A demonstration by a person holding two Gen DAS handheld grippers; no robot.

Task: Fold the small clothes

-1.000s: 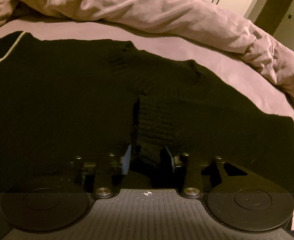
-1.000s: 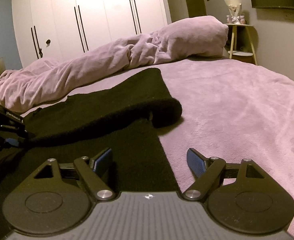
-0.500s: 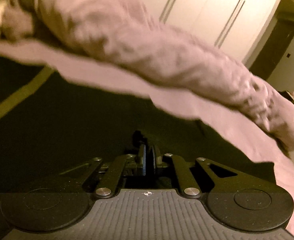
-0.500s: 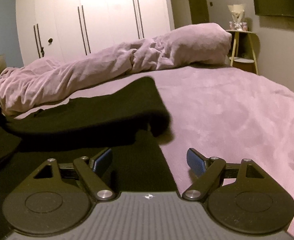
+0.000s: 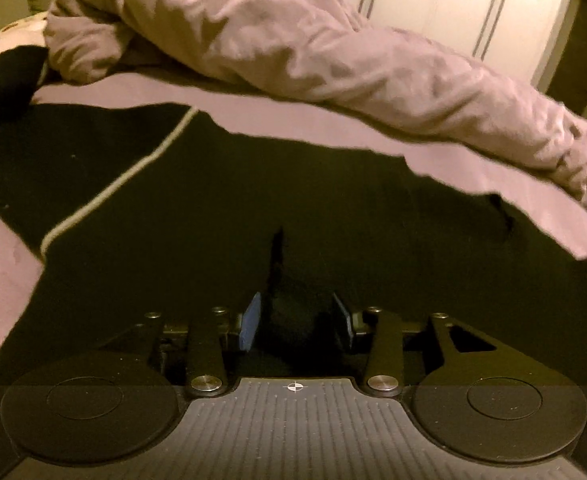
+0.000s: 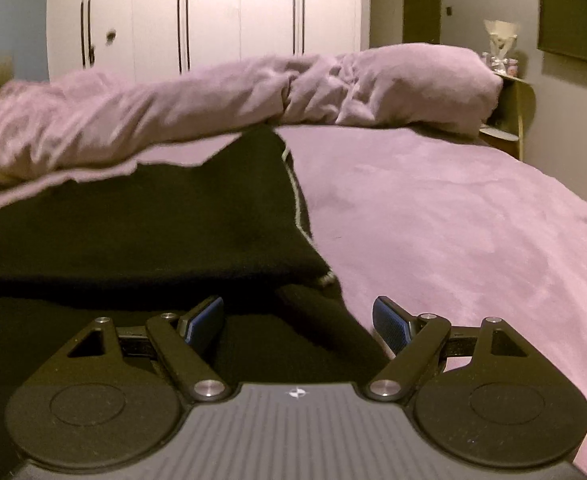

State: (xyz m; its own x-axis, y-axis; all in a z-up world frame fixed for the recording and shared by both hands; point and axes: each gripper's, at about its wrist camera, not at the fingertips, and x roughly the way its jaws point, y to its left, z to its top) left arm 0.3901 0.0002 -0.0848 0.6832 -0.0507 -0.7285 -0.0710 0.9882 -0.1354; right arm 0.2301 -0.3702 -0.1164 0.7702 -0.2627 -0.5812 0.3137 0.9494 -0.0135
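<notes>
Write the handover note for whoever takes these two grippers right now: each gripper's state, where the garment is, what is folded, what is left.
Left gripper: jaws opening, a bunched bit of the black garment between them, apparently being let go.
Right gripper: jaws wide open, nothing gripped, over the garment's near edge where it meets the purple bedcover.
Garment: flat on the bed, one part laid over the rest, pale trim line showing. Rumpled duvet lies behind it.
Done: apparently one fold.
Left: clear the left jaws, smooth the cloth, then probably fold it smaller; how many folds remain is hard to tell.
</notes>
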